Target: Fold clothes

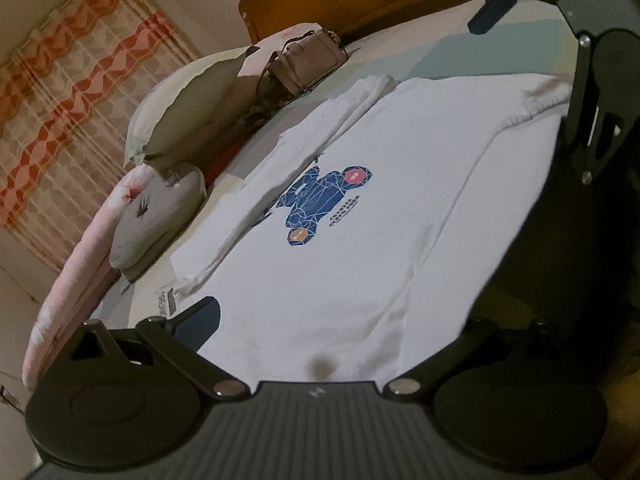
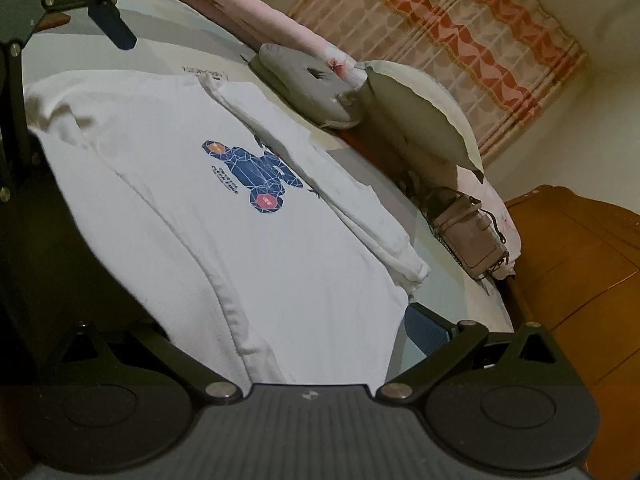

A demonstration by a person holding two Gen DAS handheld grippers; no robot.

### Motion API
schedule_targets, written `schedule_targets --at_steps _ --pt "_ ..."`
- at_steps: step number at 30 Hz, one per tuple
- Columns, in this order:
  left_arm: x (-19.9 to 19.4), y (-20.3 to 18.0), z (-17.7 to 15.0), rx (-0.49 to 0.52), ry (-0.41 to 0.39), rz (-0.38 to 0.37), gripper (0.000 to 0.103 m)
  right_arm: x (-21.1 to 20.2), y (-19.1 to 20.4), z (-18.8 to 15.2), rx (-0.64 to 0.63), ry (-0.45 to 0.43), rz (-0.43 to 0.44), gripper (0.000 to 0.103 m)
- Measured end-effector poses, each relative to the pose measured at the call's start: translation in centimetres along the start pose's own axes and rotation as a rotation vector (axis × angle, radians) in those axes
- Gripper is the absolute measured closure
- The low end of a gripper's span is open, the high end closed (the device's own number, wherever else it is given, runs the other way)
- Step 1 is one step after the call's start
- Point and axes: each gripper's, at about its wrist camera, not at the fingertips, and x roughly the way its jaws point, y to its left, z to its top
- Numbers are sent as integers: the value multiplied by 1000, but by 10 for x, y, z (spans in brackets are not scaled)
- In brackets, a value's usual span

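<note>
Bed (image 1: 472, 40) first — a white T-shirt (image 1: 340, 248) lies flat on it, print up, its far side already folded in over the chest. Its long axis runs from one gripper across to the other, hem at one end and collar at the other; which is which I cannot tell. Both sit at the near long edge. Left gripper (image 1: 340, 332) stands with fingers wide apart, cloth between them; right gripper (image 2: 320, 320) likewise, its blue pad (image 2: 426, 330) just off the shirt's corner. Neither looks nearer — a two-handed lift, I'd judge.
</note>
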Motion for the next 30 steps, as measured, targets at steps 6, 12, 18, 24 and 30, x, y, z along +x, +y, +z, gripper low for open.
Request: schedule_targets --at_steps 6,12,18,24,30 --pt "-4 -9 3 172 -42 38 1 0 2 2 -64 -10 -5 0" --pt "-4 -14 5 303 -66 47 1 2 2 5 -140 -20 -12 0" --pt "1 -12 10 288 -46 23 1 1 0 9 -151 -29 -10 0" --pt "2 -15 12 274 -36 4 1 2 -2 12 -141 -34 -6 0" --pt "4 -17 20 268 -49 9 1 0 2 20 -137 -56 -8 0"
